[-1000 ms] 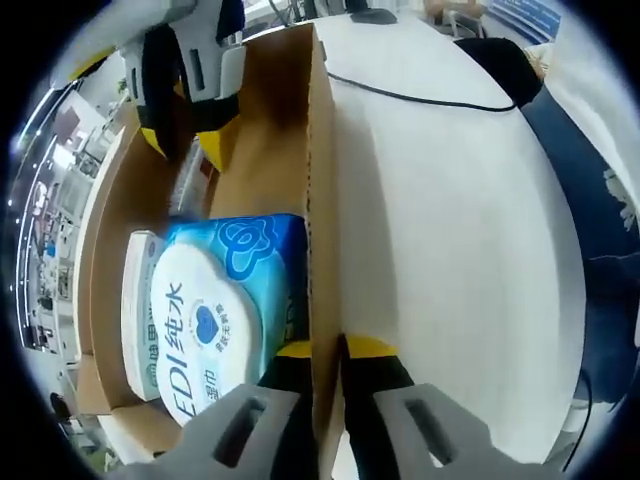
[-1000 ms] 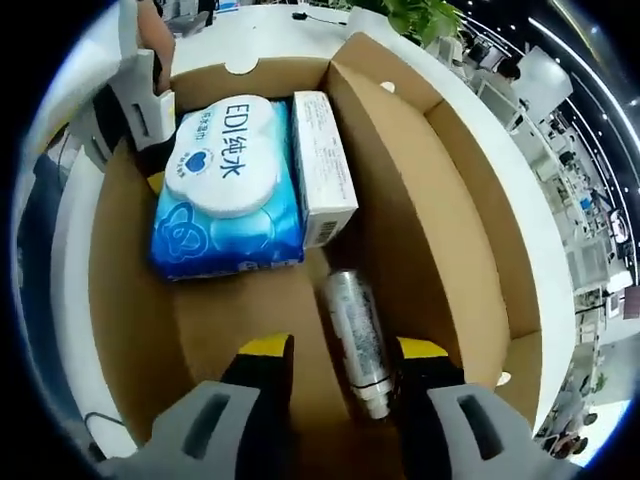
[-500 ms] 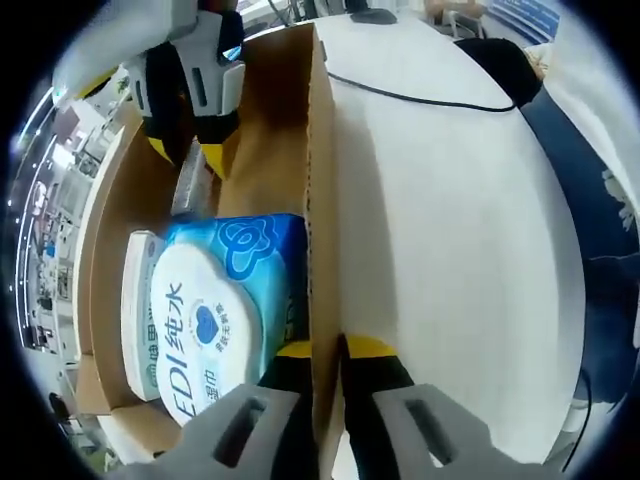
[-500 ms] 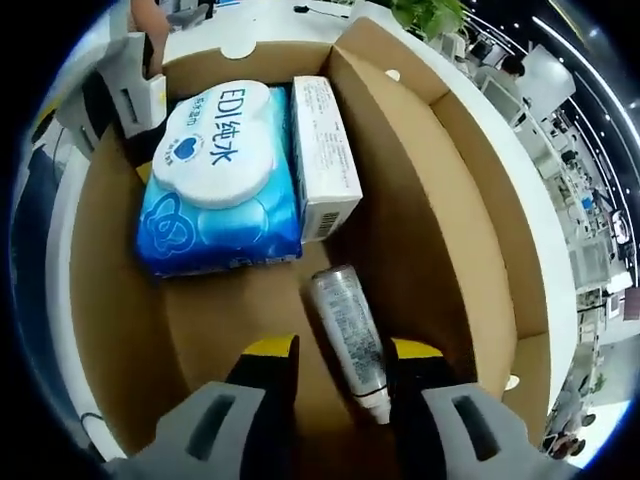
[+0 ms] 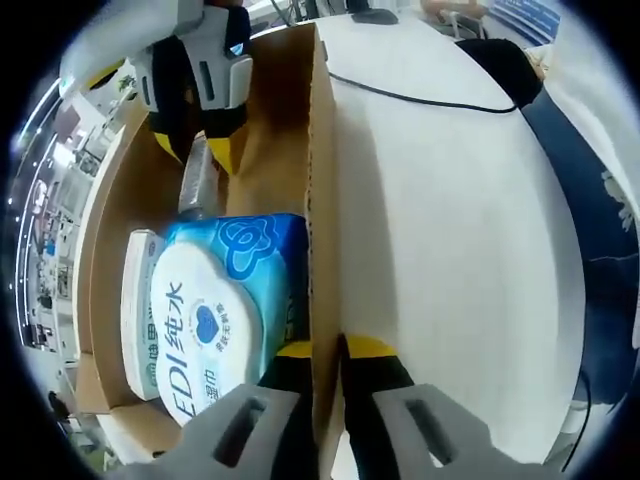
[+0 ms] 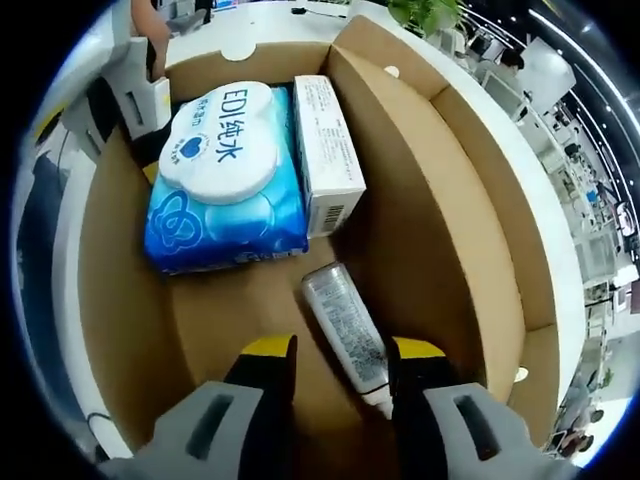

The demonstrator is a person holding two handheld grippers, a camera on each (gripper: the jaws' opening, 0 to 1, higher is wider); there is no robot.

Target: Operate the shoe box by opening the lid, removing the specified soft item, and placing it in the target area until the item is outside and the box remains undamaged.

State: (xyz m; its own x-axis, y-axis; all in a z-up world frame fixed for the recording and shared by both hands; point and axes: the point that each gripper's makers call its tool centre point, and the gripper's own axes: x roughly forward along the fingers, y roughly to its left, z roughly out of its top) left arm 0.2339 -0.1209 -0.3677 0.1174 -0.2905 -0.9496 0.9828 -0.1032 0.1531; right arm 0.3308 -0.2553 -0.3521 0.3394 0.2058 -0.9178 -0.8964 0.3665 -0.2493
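Right gripper view: blue soft wipes pack upper left, long axis away from right gripper.
Right gripper: jaws apart, holding nothing.
Left gripper: pinches brown cardboard box wall.

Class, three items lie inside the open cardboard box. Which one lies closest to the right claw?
The silver tube: it lies right before the right claw, its cap between the yellow tips. The blue wipes pack and white carton lie farther back.

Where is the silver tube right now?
In the right gripper view the silver tube lies on the floor of the open cardboard box, just ahead of the right gripper, below the white carton and blue wipes pack.
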